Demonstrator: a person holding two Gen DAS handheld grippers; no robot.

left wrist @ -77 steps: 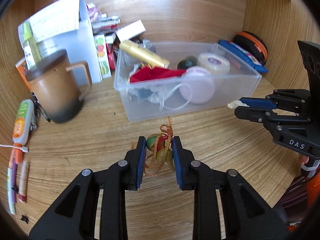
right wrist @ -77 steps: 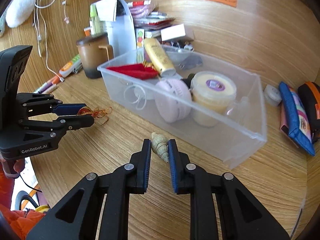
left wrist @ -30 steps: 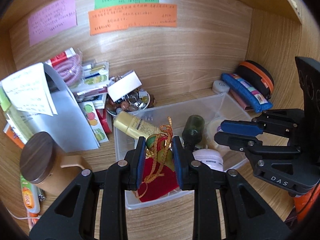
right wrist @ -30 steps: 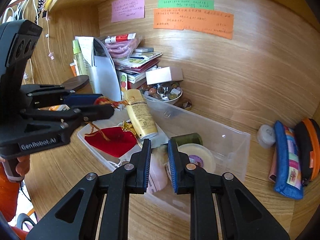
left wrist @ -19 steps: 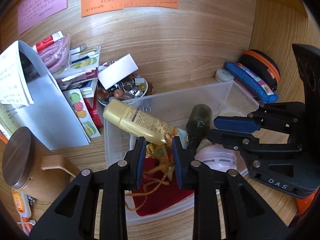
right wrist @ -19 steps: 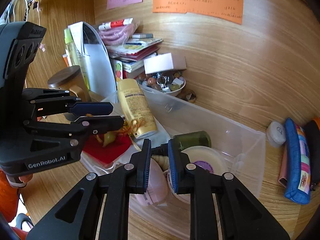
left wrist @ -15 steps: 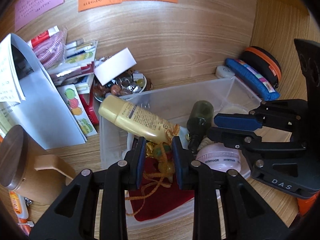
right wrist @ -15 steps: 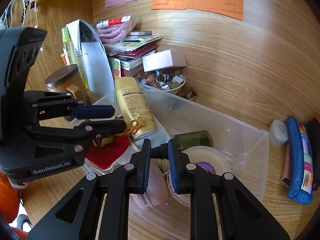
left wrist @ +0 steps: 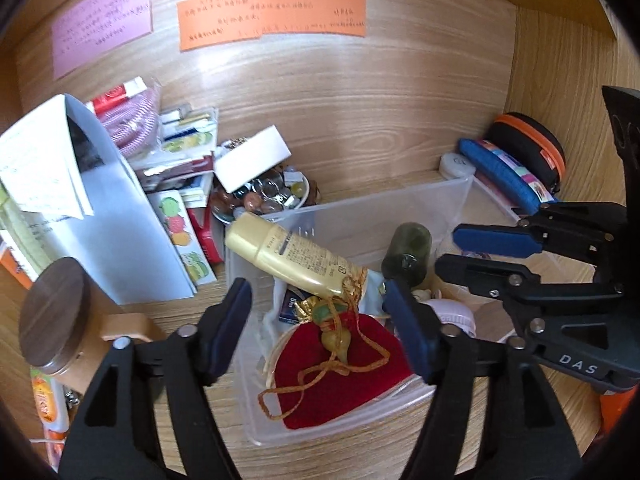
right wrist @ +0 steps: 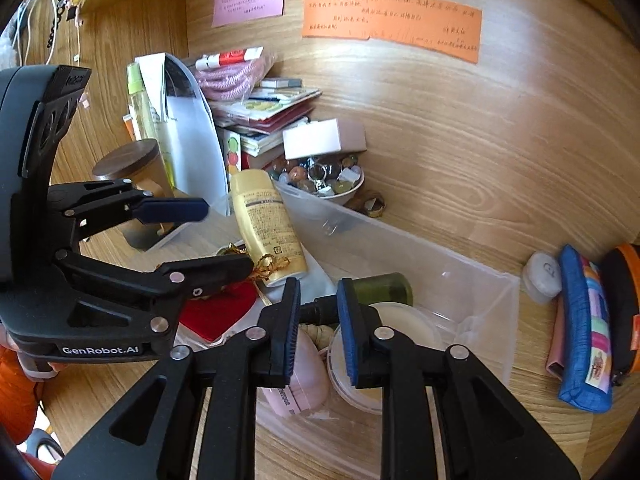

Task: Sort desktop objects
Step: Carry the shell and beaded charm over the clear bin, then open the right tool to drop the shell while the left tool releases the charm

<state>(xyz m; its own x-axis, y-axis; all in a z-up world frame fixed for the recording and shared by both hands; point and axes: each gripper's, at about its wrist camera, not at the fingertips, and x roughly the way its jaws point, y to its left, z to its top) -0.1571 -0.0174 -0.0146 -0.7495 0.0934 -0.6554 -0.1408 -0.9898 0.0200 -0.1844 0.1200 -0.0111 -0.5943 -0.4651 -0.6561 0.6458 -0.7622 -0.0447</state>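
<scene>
A clear plastic bin [left wrist: 424,208] holds a cream tube [left wrist: 296,260], a red pouch [left wrist: 348,364], a dark green bottle [left wrist: 408,248] and a pink round case [left wrist: 452,312]. The green bead charm with orange cord [left wrist: 334,336] lies on the red pouch. My left gripper [left wrist: 320,320] is open above it, holding nothing. My right gripper [right wrist: 318,320] is open over the bin; the spiral shell [right wrist: 318,334] lies below it between the pink case [right wrist: 308,368] and a cream jar [right wrist: 400,332].
A brown lidded mug [left wrist: 60,320] stands left of the bin. A white paper stand [left wrist: 80,208], booklets and a bowl of trinkets [left wrist: 264,196] crowd the back left. A blue pouch [right wrist: 584,328] and an orange-trimmed black case [left wrist: 528,148] lie at the right wall.
My left gripper has opened and the bead charm has dropped onto the red pouch. My right gripper has opened and the shell lies in the bin.
</scene>
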